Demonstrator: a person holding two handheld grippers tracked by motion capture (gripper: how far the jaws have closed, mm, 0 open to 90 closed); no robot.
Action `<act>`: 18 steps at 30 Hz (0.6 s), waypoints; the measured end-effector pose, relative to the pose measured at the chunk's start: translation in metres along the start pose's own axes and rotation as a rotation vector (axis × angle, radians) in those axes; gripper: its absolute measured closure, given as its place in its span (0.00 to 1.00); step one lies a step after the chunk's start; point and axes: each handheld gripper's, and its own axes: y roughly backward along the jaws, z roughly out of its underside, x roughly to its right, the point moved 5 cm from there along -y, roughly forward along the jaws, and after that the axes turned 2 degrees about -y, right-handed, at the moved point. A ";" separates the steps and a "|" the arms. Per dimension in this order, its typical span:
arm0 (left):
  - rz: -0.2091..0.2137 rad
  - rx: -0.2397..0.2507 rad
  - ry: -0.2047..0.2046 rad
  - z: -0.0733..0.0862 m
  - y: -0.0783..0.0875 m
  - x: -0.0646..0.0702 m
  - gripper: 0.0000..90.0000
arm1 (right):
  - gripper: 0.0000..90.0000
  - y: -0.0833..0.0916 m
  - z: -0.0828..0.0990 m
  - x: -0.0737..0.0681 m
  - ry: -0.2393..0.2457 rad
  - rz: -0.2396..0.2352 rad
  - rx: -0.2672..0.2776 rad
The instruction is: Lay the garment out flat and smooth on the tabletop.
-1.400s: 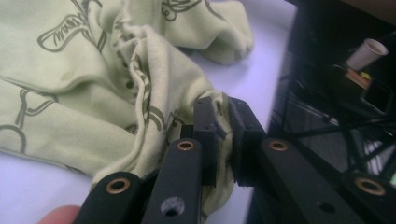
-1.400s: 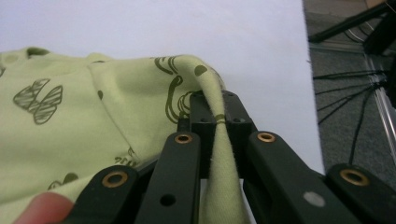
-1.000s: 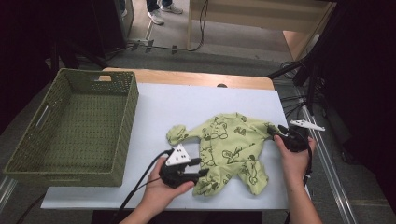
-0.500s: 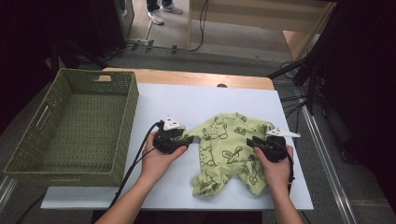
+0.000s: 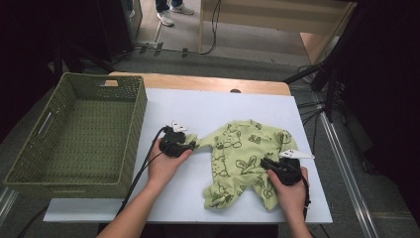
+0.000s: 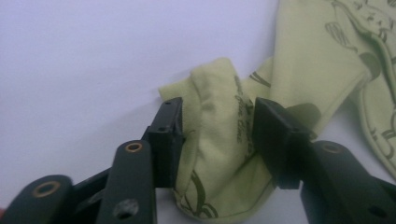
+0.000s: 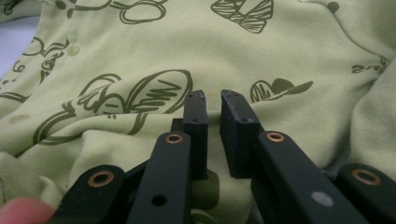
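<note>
Both of my hands have shifted since the earlier frames: the left gripper [image 5: 190, 145], which a second ago sat low in the high view by the garment's lower left lobe, now lies at the middle of the frame against the sleeve tip, and the right gripper [image 5: 265, 163] has come in from the far right edge of the cloth to its lower right part. Between them the green printed baby garment [image 5: 242, 153] lies rumpled on the white table top [image 5: 218, 106], right of centre in the high view, well apart from the green woven basket [image 5: 79, 134] that fills the left side. Looking along my left gripper's jaws, they have just been closing and now stand either side of a bunched fold of the sleeve [image 6: 217, 135], the cloth filling the gap and pressed by both pads (so I read that as a grip on the sleeve). Along my right gripper's jaws, they have also just been closing and are nearly together, a narrow slit left between the tips, with the printed cloth [image 7: 261, 51] spread behind and under them; I cannot tell whether a pinch of fabric is caught in that slit. A fingertip [image 7: 23, 212] shows at the lower left corner of the right gripper view.
</note>
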 end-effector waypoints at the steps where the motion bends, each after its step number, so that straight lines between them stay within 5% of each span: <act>1: 0.001 0.000 0.001 0.000 0.000 0.000 0.67 | 0.88 0.000 0.000 0.000 0.001 0.001 0.001; 5: 0.012 -0.011 -0.006 0.000 0.001 -0.002 0.87 | 0.88 0.000 0.001 0.000 -0.004 -0.004 0.002; 9: 0.032 -0.014 -0.002 -0.003 0.006 -0.004 0.94 | 0.88 0.000 0.001 0.000 0.002 0.003 0.001; 11: 0.006 0.024 0.002 -0.009 0.012 -0.006 0.94 | 0.89 0.000 0.001 0.000 0.002 0.002 0.002; 16: -0.102 0.206 0.042 -0.031 0.037 -0.020 0.94 | 0.90 0.000 0.001 0.000 0.000 0.001 0.002; 18: -0.129 0.220 0.068 -0.034 0.039 -0.027 0.89 | 0.90 0.000 0.001 0.000 0.002 0.005 0.004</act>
